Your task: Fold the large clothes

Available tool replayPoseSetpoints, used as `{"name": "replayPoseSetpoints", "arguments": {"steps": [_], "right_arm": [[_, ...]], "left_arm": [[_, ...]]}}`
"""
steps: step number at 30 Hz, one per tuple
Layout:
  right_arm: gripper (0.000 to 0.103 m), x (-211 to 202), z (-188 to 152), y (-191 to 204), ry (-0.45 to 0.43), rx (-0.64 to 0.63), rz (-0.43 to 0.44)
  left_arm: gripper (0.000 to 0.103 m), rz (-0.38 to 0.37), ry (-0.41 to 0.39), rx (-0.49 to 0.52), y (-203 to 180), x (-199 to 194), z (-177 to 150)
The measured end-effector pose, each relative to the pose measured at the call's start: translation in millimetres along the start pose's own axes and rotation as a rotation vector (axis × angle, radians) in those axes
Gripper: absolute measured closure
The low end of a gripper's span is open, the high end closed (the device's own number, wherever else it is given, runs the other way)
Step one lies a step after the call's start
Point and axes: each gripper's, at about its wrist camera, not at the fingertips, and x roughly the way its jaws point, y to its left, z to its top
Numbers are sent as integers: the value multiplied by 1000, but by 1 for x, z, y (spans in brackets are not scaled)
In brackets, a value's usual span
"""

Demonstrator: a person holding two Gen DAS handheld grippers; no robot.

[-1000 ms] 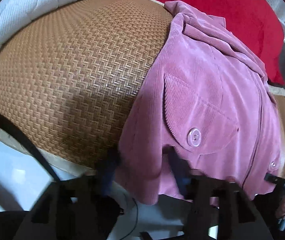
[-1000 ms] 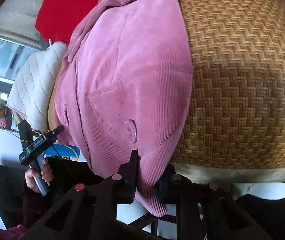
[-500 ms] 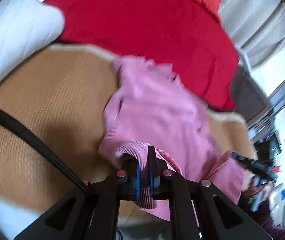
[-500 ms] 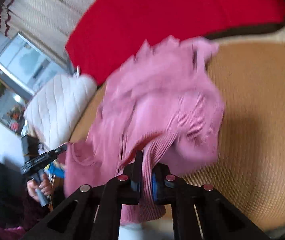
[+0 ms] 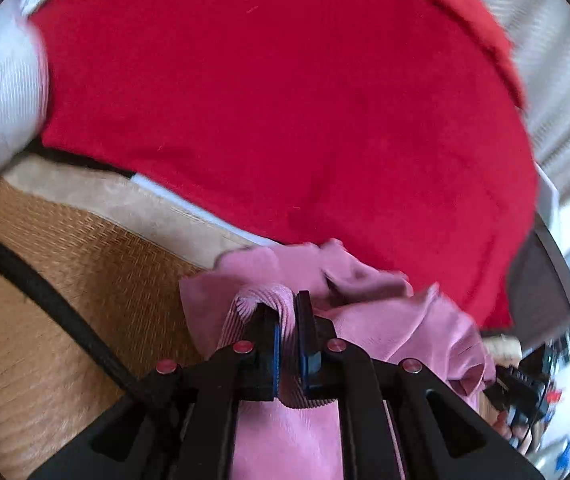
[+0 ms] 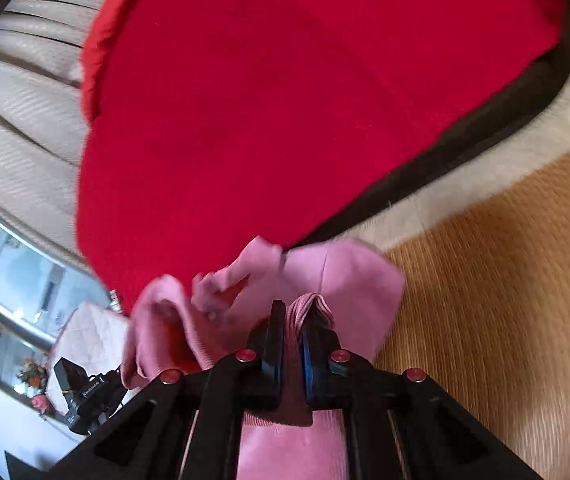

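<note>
The jacket (image 5: 365, 320) is pink ribbed corduroy, soft and matt, its cords plain where the cloth bunches at the fingers (image 5: 305, 328). The mat (image 5: 85, 264) under it is tan woven straw or rattan, rough, with a smooth beige cloth border. The far blanket (image 5: 285, 100) is matt red cloth; the grippers' frames are matt black plastic with shiny rivets.

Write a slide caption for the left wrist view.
Left claw shut on a bunched pink jacket above the woven mat, red blanket behind.
</note>
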Motion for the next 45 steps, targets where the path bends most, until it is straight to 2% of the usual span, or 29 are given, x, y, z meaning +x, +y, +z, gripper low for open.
{"name": "replayPoseSetpoints", "arguments": {"steps": [3,7,9,10,11,13,14,15,16,17,18,19,21,23,24,25,27,30,32,34,38,42,45], "right_arm": [[95,32,17,-16,37,48,18],[93,51,25,-49,135,231,97],[92,43,27,-60,143,294,156],[90,37,28,-60,133,300,160],[89,31,30,-59,119,296,163],[87,4,33,-51,41,264,151],[87,-9,38,-50,-3,249,152],[77,-26,39,-46,-52,229,155],[41,-47,39,-37,-109,190,137],[16,-56,38,-32,-133,164,108],[3,-68,36,-22,-174,117,68],[3,-78,28,-8,-222,42,50],[5,-78,15,18,-178,-81,-2],[22,-62,-5,44,-98,-168,-53],[36,-53,-16,56,-60,-211,-73],[45,-47,-23,62,-39,-237,-92],[50,-28,-40,72,6,-304,-145],[50,-4,-59,77,83,-355,-197],[50,20,-66,68,163,-361,-285],[52,44,-63,52,230,-338,-343],[51,40,-51,54,203,-347,-321],[50,30,-33,74,138,-365,-232],[50,48,-23,89,143,-411,-245]], "left_arm": [[92,-15,35,-105,26,27,4],[83,-150,87,-301,54,32,9],[77,-185,54,-323,55,22,11],[66,-189,25,-320,52,12,11],[46,-191,-16,-314,48,-1,11],[17,-157,-134,-292,38,-31,10],[16,-131,-214,-268,31,-49,8],[16,-105,-263,-240,24,-64,5],[16,-77,-288,-208,16,-75,2],[16,-44,-282,-171,6,-82,-3],[16,-17,-258,-136,-4,-82,-11],[16,0,-225,-94,-15,-81,-18],[16,31,-151,3,-34,-76,-35],[16,111,-78,106,-56,-67,-57],[16,146,-56,140,-63,-64,-71],[16,163,-39,158,-66,-61,-81],[16,226,26,177,-63,-55,-100],[16,317,65,153,-46,-41,-108],[16,398,90,165,-33,-32,-108],[14,397,127,170,-23,-26,-108],[14,375,82,157,-18,-40,-93],[15,342,41,62,-1,-50,-71],[15,412,56,7,15,-44,-61]]}}
